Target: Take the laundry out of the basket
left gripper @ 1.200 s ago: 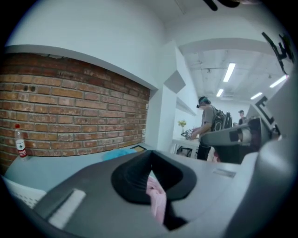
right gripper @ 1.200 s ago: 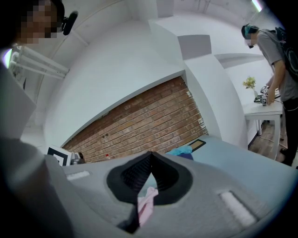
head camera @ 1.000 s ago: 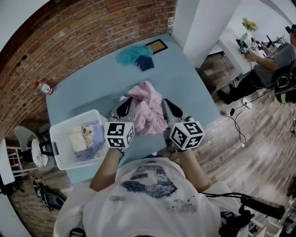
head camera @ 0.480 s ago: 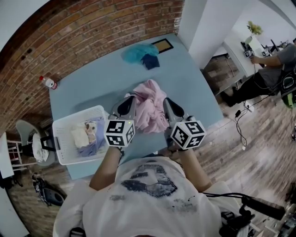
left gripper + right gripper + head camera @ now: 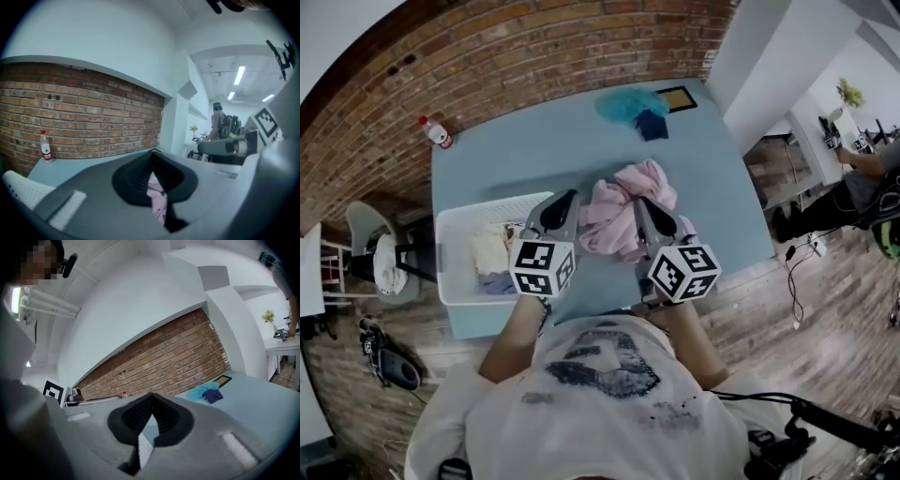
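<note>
The white laundry basket (image 5: 455, 230) stands at the table's near left, with cream laundry (image 5: 491, 251) and a lavender piece (image 5: 499, 282) inside. A crumpled pink garment (image 5: 623, 211) lies on the blue table, right of the basket. My left gripper (image 5: 567, 195) is shut and empty, over the basket's right rim at the garment's left edge. In the left gripper view its jaws (image 5: 152, 151) meet, with pink cloth (image 5: 158, 201) showing behind them. My right gripper (image 5: 642, 201) hovers shut and empty at the garment's right side; its jaws (image 5: 151, 393) also meet.
A teal cloth (image 5: 628, 103), a dark blue cloth (image 5: 652, 125) and a small picture frame (image 5: 677, 97) lie at the table's far edge. A bottle (image 5: 437, 132) stands at the far left corner by the brick wall. A chair (image 5: 380, 253) is left of the table.
The head view has swung, so table and basket sit further right in the picture. Both grippers stay shut. The left one now overlaps the basket's right rim.
</note>
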Motion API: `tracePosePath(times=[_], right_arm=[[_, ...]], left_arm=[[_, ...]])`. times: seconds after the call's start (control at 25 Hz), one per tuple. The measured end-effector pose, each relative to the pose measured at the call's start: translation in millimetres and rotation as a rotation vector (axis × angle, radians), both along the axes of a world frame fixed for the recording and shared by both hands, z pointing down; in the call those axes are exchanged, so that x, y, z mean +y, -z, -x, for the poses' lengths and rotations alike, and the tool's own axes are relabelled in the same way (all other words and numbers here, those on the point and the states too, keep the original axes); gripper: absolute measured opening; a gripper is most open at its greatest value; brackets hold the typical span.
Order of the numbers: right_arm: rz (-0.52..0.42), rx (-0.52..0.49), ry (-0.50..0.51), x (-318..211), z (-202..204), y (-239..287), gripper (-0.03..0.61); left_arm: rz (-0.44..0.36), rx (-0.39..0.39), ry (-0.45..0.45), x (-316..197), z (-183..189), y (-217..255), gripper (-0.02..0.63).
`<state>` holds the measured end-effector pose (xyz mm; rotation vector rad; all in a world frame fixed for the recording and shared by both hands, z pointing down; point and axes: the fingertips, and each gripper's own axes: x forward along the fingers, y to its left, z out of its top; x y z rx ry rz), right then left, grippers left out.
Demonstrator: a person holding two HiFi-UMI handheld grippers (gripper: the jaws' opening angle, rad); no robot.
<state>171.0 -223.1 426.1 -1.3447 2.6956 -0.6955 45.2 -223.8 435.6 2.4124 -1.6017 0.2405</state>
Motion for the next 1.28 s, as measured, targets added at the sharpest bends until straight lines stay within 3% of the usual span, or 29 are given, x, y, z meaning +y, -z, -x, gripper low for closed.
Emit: tracePosePath(times=[0.32, 0.64, 1.0, 1.28], right_arm=[[0.001, 0.002, 0.08, 26.2, 99.4, 6.4, -0.003], [0.012, 0.01, 0.089, 54.1, 172.5, 2.7, -0.003], [0.033, 0.017, 0.069, 75.7, 230.5, -6.9, -0.003], [0.046, 0.026, 0.06, 81.9, 247.2, -14.3, -0.003]], left_arm=[[0.013, -0.007, 0.084, 35.2, 105.2, 2.3, -0.009], [0.044, -0.008, 0.116, 67.1, 189.3, -9.6, -0.009], [0.098, -0.016, 0.085, 87.1, 243.5, -32.0, -0.009], [0.138, -0.025, 0.074, 91.3, 260.2, -50.5, -0.009]])
